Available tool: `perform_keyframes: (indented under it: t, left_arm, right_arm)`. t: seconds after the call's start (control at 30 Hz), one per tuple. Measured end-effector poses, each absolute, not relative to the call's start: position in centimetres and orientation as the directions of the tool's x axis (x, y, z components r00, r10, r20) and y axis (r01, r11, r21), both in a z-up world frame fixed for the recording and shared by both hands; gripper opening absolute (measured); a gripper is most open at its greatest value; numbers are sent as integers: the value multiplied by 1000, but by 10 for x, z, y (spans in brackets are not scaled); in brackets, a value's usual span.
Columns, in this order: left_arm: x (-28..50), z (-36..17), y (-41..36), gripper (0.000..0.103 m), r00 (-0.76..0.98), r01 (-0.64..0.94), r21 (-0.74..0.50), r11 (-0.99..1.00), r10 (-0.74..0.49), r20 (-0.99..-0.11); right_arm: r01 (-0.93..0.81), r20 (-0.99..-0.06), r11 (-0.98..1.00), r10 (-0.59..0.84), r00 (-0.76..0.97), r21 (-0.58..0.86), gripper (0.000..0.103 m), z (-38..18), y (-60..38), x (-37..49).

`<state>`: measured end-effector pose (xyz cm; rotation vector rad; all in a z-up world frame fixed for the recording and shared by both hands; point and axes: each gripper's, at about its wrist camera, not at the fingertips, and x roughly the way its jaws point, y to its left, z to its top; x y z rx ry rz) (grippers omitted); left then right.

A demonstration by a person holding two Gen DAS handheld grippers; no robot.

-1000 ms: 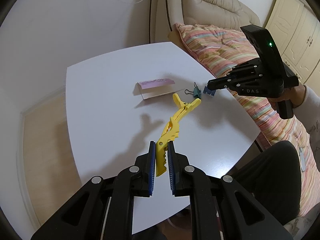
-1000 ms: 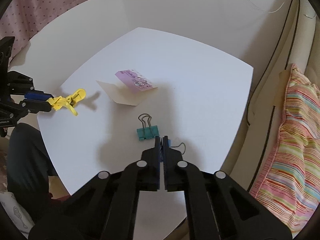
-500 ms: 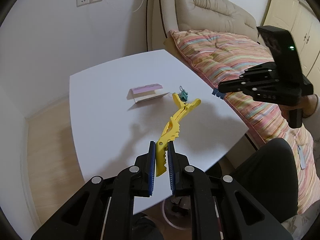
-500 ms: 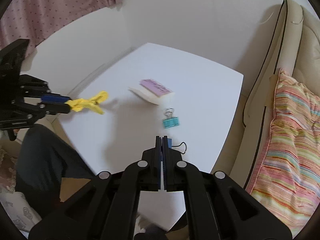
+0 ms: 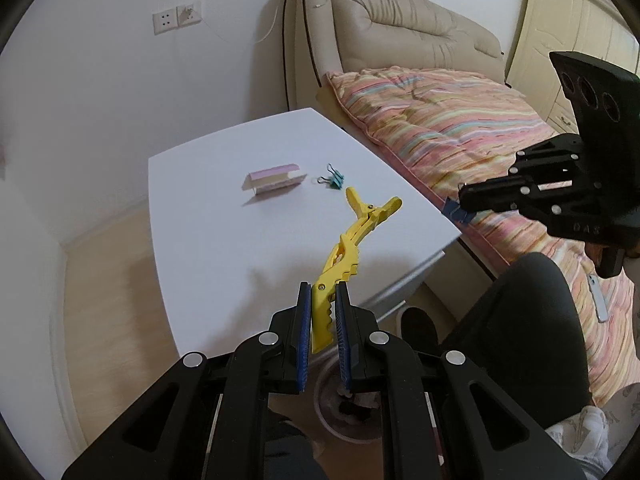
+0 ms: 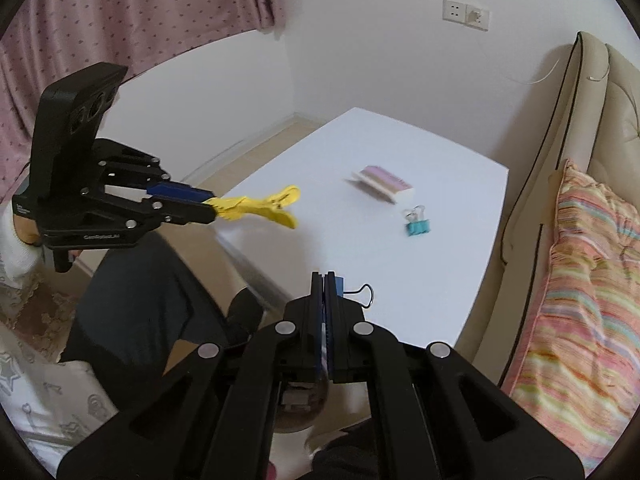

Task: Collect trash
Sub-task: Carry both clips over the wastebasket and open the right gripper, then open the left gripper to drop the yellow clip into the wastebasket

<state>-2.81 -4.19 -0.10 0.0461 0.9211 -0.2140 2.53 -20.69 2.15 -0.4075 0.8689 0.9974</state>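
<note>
My left gripper is shut on a long yellow hair clip and holds it in the air off the near edge of the white table. It also shows in the right wrist view with the yellow hair clip. My right gripper is shut on a blue binder clip, whose wire handle sticks out to the right; it shows in the left wrist view past the table's right edge. A teal binder clip and a pink-and-white folded paper lie on the table.
A small round bin stands on the floor under both grippers. A person's dark-trousered leg is at the right. A bed with a striped quilt and a beige headboard flank the table. Pink curtains hang at the left.
Both grippers have pulled back and up from the table with their clips. The table now lies farther off, and the bin has come into view below.
</note>
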Motion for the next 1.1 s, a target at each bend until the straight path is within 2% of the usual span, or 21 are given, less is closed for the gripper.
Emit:
perform_keyframes:
  t: [0.67,0.8,0.87,0.9,0.93,1.03,1.1]
  left_arm:
    - [-80,-7,-50,12,569,193,-95,977,-191,-800]
    - [-79,-5,-48,12,574,191,-94,977,-189,-797]
    - [-78,-4,-48,12,576,190,-93,977,-188,-796]
    - [-78,-4,-48,12,576,190,-92,977,-187,-795]
    - [-80,-4,-48,12,577,191,-91,977,-187,-795]
    - [-80,-4,-49,12,573,192,-92,977,-187,-798]
    - [-80,-5,-49,12,569,195,-92,977,-189,-800]
  right_arm:
    - [-885,-823,434,557,114,171,1,-16,-202,-44]
    - [-886,-830,432,547,109,168,4,-20,-199,-46]
    - [-884,-834,439,539,116,160,24,-22,-199,-46]
    - [-881,-833,444,540,121,160,50,-22,-199,-45]
    - [-878,-828,450,546,129,161,71,-21,-201,-45]
    - [-865,-817,476,556,155,160,89,-18,-205,-42]
    - [-856,-815,494,552,175,151,93,-17,-206,-38]
